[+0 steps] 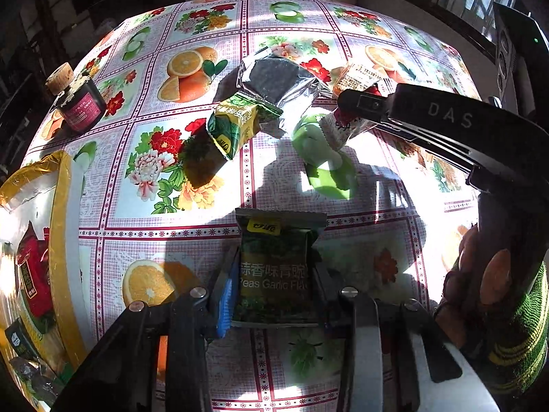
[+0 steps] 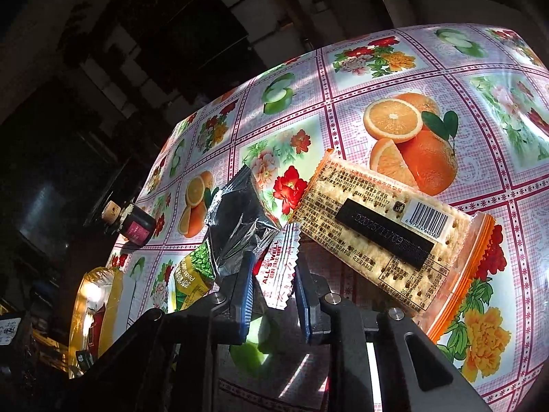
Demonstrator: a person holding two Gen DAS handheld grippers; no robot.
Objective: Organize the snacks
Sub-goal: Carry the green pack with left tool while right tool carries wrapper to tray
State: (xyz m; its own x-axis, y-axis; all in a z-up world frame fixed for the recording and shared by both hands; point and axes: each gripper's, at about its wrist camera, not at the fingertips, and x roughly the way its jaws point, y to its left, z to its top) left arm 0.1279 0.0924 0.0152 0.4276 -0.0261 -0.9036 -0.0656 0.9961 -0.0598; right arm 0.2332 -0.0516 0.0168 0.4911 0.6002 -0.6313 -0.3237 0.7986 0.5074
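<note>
Nearest you, your left gripper (image 1: 274, 288) pinches a crinkly dark-green pea packet (image 1: 277, 267) between its ribbed blue pads, low over the glossy floral tablecloth (image 1: 360, 44). Your right gripper (image 2: 274, 295) has its jaws pressed on a thin white sachet (image 2: 279, 271) (red lettering, zigzag edge). A clear cracker packet (image 2: 387, 237) lies beside it, and a crumpled foil bag (image 1: 274, 84) farther back.

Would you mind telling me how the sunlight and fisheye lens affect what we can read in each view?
Left wrist view: hard sun blows out the flowered plastic tablecloth at right and casts sharp gripper shadows; the green pea snack packet stays legible. Right wrist view: the table bulges, the room behind is black, yet the clear orange-edged cracker packet reads crisply.
</note>
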